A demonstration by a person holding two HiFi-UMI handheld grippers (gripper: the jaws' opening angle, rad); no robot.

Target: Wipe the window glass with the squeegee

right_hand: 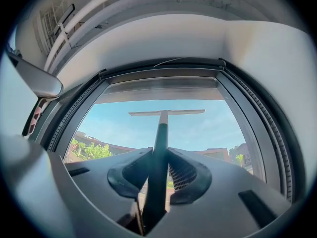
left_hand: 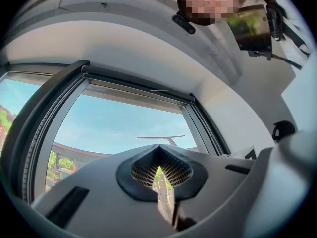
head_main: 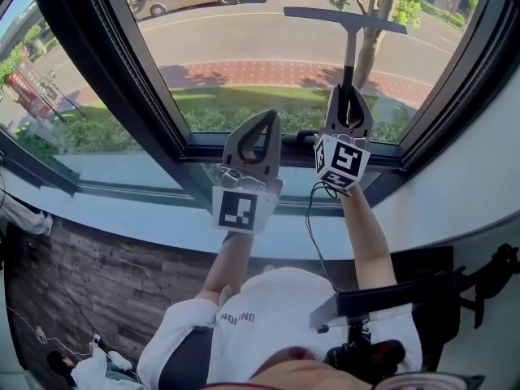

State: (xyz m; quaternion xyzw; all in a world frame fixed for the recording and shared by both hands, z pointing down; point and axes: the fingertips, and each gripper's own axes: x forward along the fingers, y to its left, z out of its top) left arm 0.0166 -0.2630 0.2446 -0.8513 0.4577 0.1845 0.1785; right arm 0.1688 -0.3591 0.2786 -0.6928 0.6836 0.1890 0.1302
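Right gripper (head_main: 349,104): jaws clamped on the squeegee (head_main: 349,51) low on its handle, the blade crosswise well ahead of the tips, at the window glass (head_main: 244,47).
Left gripper (head_main: 262,124): jaws closed, empty, just beside the right.
Handling: probably light and stiff; the slim handle may twist.
Hold: the handle, squarely.

squeegee (head_main: 349,49) before glass (head_main: 244,47), left gripper (head_main: 266,117) beside — left
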